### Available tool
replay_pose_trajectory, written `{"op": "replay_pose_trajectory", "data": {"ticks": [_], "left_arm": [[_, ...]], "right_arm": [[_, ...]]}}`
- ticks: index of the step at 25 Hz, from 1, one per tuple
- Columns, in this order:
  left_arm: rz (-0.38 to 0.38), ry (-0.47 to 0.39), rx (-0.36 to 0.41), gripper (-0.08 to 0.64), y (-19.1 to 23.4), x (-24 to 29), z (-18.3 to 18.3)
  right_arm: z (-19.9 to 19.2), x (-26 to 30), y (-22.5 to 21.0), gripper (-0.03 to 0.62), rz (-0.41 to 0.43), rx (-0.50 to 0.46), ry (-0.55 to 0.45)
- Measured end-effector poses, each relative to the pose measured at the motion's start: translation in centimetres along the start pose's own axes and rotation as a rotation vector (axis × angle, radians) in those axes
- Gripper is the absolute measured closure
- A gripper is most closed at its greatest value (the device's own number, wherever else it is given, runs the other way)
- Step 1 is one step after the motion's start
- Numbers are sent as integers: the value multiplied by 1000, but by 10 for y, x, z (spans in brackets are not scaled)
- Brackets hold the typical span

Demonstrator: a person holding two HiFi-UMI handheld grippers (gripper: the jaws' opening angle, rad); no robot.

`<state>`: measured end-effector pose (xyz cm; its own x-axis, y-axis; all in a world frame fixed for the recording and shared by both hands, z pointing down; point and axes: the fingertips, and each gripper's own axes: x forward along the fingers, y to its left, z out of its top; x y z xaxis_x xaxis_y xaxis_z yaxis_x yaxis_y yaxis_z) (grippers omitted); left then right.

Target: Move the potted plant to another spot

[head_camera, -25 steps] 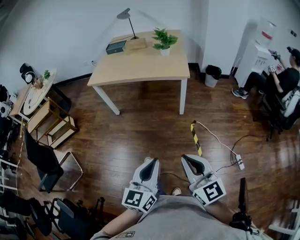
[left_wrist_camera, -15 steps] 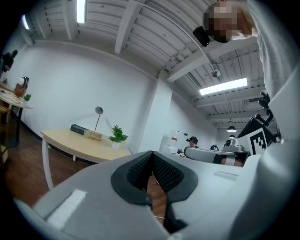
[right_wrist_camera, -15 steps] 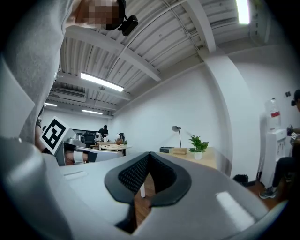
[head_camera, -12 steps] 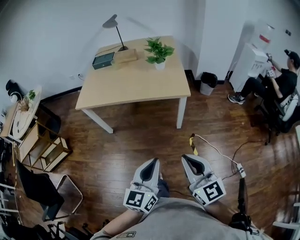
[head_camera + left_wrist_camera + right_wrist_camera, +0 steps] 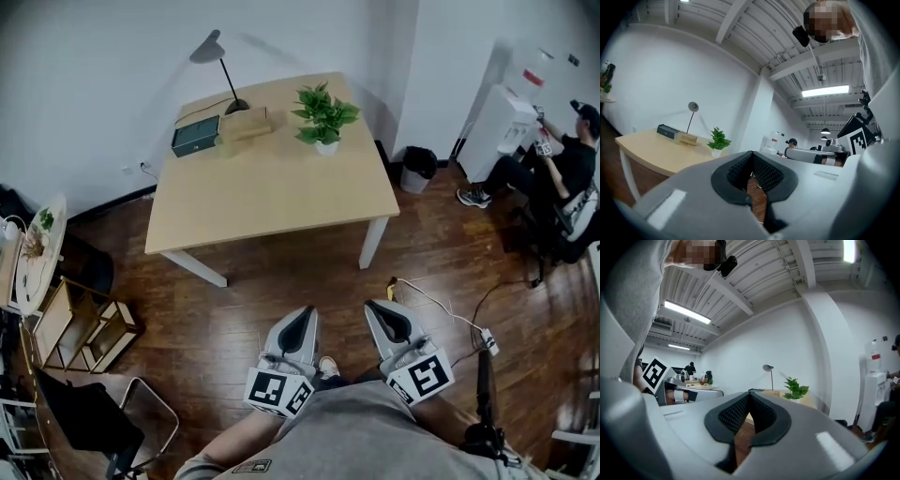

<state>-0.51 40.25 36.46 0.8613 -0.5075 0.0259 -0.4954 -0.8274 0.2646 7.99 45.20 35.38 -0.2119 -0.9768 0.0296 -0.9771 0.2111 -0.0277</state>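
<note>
The left gripper (image 5: 304,315) and right gripper (image 5: 376,308), both closed empty, hang over wood floor (image 5: 225,319) before the table (image 5: 272,192) with potted plant (image 5: 324,117).

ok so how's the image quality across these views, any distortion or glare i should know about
Head view: strong fisheye, the table edges bow; light is even, with the lamp casting a soft shadow on the wall. Left gripper view: black circular vignette, the ceiling light blows out white. Right gripper view: same vignette, glare from a ceiling strip at top right.
</note>
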Motion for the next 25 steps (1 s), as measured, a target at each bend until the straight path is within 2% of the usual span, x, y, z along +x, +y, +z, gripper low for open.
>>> {"op": "replay_pose_trajectory", "data": {"ticks": [8, 12, 17, 21, 25], "left_arm": [[27, 10, -6, 558, 37, 25, 2], [42, 17, -3, 558, 53, 54, 1], [65, 12, 15, 558, 80, 119, 7], [80, -4, 34, 558, 97, 186, 25], [121, -10, 38, 558, 115, 237, 32]], "right_arm": [[-5, 45, -18, 588, 17, 5, 12], [-8, 70, -42, 588, 31, 15, 2], [-10, 117, -95, 588, 43, 26, -20], [1, 158, -148, 588, 65, 17, -26], [2, 193, -197, 588, 87, 11, -24]]}}
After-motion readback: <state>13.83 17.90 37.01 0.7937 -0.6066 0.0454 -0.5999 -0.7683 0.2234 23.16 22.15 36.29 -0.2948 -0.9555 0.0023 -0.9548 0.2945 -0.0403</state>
